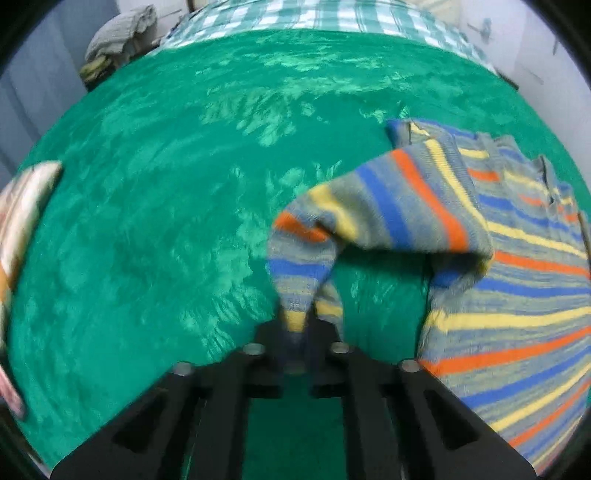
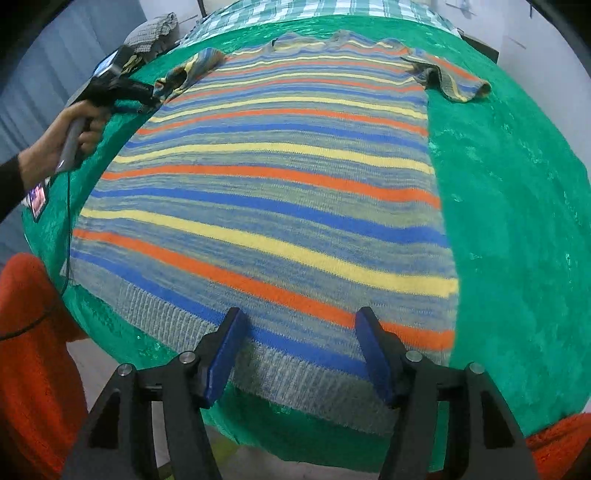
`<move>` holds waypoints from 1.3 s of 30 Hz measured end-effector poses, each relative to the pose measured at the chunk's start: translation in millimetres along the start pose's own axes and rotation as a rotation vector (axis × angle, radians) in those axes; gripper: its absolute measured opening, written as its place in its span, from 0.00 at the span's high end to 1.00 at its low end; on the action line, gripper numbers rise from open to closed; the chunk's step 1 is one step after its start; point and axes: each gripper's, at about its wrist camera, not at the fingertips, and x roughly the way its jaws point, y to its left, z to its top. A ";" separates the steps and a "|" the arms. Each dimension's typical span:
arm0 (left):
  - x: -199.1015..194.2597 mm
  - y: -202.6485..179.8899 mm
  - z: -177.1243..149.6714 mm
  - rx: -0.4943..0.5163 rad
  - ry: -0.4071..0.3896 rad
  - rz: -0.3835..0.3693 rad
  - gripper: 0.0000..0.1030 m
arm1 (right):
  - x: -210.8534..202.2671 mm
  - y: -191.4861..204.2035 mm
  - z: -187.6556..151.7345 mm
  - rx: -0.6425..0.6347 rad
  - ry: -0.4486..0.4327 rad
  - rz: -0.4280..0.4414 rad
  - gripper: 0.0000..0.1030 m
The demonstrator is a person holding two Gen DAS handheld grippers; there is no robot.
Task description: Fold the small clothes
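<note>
A knit sweater (image 2: 277, 184) with blue, orange and yellow stripes lies flat on a green blanket (image 2: 517, 184), hem toward me. My left gripper (image 1: 295, 332) is shut on the cuff of its left sleeve (image 1: 369, 206), which hangs lifted and draped over the blanket beside the sweater's body (image 1: 517, 295). In the right wrist view a hand holds that left gripper (image 2: 147, 98) at the far left, by the sleeve (image 2: 195, 66). My right gripper (image 2: 300, 312) hovers open over the ribbed hem (image 2: 295, 376), nothing between its blue pads (image 2: 221, 362). The other sleeve (image 2: 454, 83) lies crumpled at the far right.
A green-and-white checked cloth (image 1: 314, 14) covers the far end of the surface. Grey clothes (image 1: 118, 37) are piled at the back left. A pale folded cloth (image 1: 22, 214) lies at the left edge. An orange garment (image 2: 33, 350) shows at the near edge.
</note>
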 end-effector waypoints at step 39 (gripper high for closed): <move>-61.3 88.4 -175.2 -0.139 -0.050 0.316 0.09 | 61.2 -152.5 251.4 0.003 -0.184 -0.105 0.71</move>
